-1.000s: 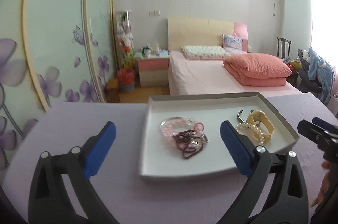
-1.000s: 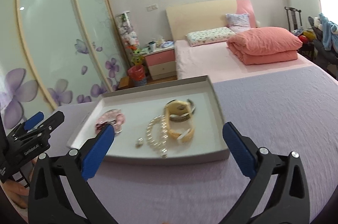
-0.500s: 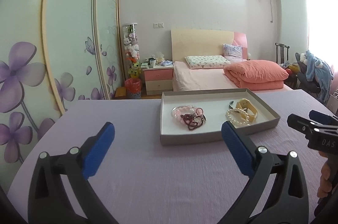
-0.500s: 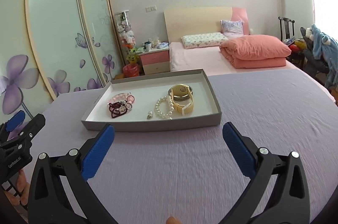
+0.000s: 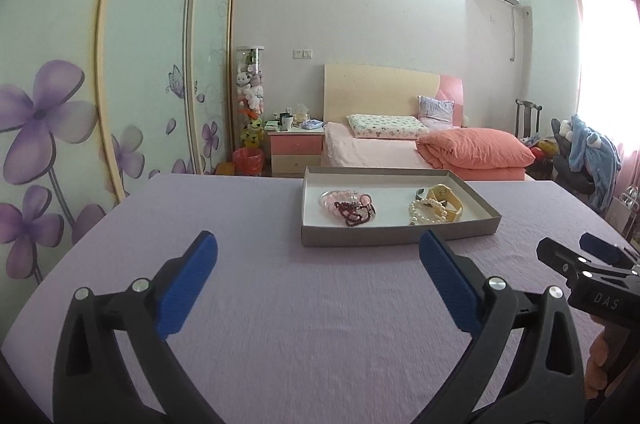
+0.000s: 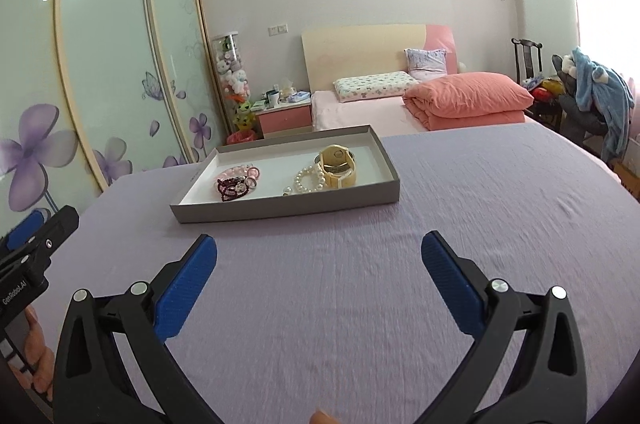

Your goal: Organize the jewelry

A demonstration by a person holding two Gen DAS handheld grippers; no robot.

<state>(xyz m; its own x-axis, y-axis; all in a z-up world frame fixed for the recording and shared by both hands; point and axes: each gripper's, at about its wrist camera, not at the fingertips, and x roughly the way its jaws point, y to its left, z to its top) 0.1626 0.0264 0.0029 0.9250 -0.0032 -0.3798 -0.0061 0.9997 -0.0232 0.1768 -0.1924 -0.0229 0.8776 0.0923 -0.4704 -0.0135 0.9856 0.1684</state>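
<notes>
Both tools are empty with fingers spread wide: the left tool (image 5: 318,264) and the right tool (image 6: 318,264) each hover over bare lilac surface (image 6: 460,208), well short of the tray (image 6: 280,205).

All the jewelry lies inside that tray, at about 12 o'clock from the left tool and 11 o'clock from the right. In the left half a pink bead bracelet (image 6: 236,171) touches a dark red bead string (image 6: 234,189). In the right half a pearl bracelet (image 6: 309,179) lies against a gold watch (image 6: 337,166), with a dark bangle (image 5: 419,193) just behind.

With nothing loose on the surface, the sorting looks finished or nearly so. If any piece still needs separating, the tangled pairs are the hard part. Come in low over the near wall, take one strand at its outer edge with both pads, and lift slowly so the neighbour does not drag along. Use the other tool to steady the tray rim.
</notes>
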